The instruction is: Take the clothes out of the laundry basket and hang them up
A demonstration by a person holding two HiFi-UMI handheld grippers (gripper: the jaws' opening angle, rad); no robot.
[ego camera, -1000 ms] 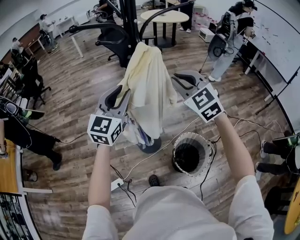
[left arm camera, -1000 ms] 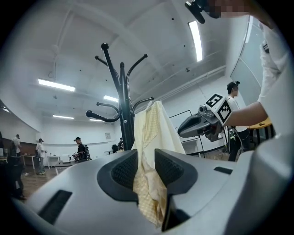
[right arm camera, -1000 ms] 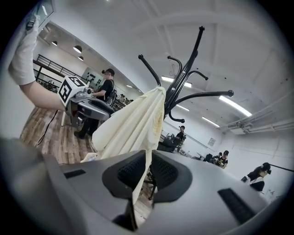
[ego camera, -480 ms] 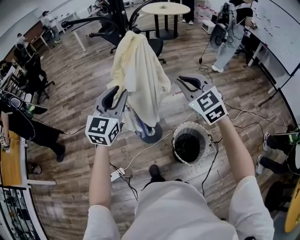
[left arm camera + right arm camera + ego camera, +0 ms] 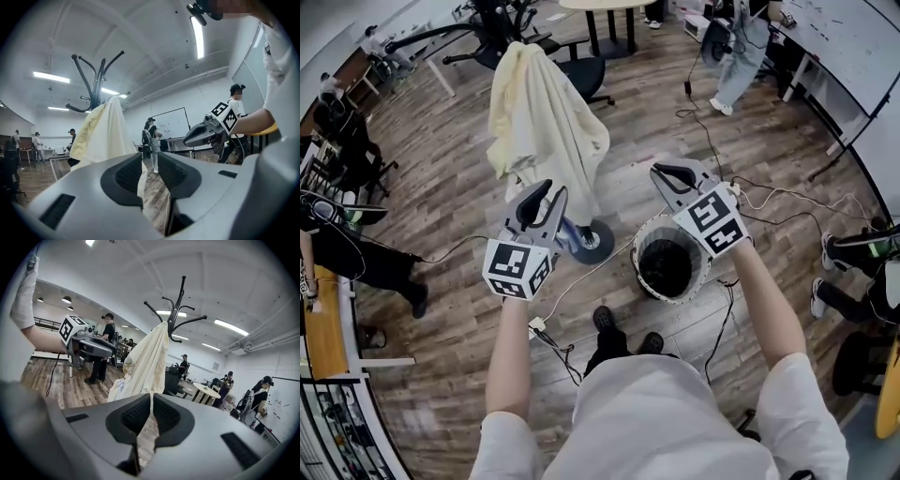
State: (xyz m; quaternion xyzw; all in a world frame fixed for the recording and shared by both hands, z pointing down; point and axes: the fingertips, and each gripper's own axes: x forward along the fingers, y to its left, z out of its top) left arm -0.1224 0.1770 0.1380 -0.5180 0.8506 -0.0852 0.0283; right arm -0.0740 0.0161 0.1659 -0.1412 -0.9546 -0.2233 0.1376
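A cream garment (image 5: 546, 122) hangs draped over the black coat rack (image 5: 502, 19), whose round base (image 5: 592, 242) stands on the wood floor. The round laundry basket (image 5: 643, 242) stands to the right of that base, and its inside looks dark. My left gripper (image 5: 546, 189) is short of the garment's lower edge. It is open with nothing between its pads (image 5: 130, 174), and its jaws have just been closing. My right gripper (image 5: 662, 172) hovers over the basket's far rim. Its jaws have been closing to a thin slit and hold nothing.
A white cable (image 5: 581, 281) and a power strip (image 5: 534, 325) lie on the floor near my feet. Black office chairs (image 5: 581, 75) and a round table stand beyond the rack. Several people stand at the room's edges, one by the whiteboard (image 5: 853, 47).
Both grippers have drawn back from the hanging garment toward me and lower. The garment stays on the rack, now farther away at upper left. The basket now lies under the right gripper.
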